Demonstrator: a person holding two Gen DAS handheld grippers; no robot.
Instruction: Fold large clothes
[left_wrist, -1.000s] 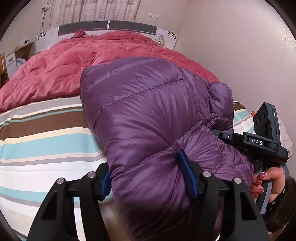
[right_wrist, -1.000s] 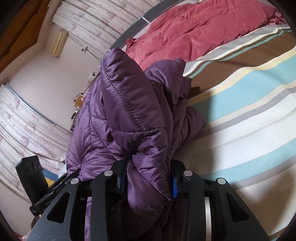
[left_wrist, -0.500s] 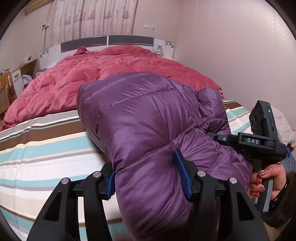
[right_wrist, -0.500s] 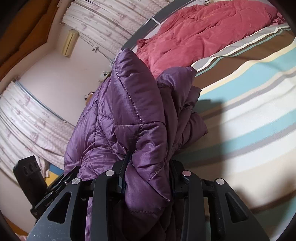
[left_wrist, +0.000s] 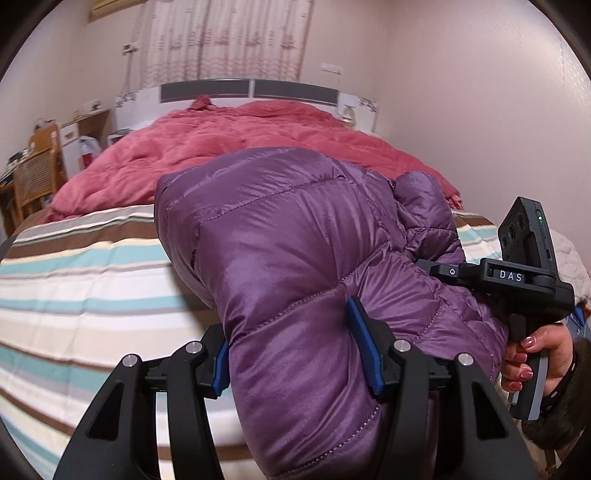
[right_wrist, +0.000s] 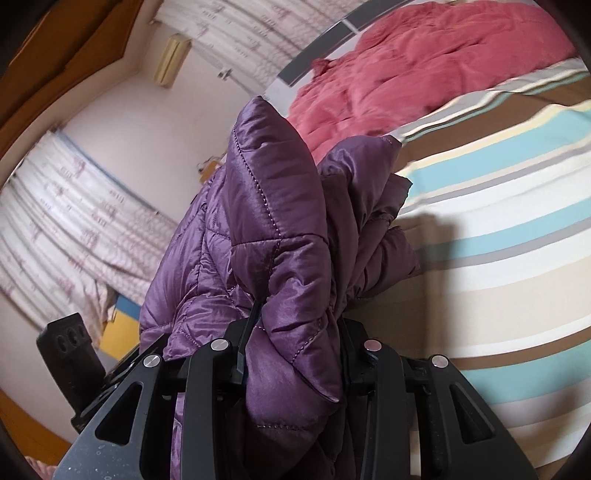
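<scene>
A purple quilted down jacket hangs bunched between both grippers, lifted off the striped bed sheet. My left gripper is shut on a thick fold of it, blue pads pressing both sides. My right gripper is shut on another bunched fold of the jacket, which rises above the jaws and hides the pads. In the left wrist view the right gripper's body shows at the right edge, held by a hand. In the right wrist view the left gripper's body shows at lower left.
A red quilt covers the far half of the bed up to the headboard. A wall runs along the bed's right side. Wooden chairs and a bedside cabinet stand at the left. Curtains hang behind.
Both grippers have risen and pulled back with the jacket; more of the room, headboard and striped sheet now shows beyond it. The jacket hangs higher over the bed.
</scene>
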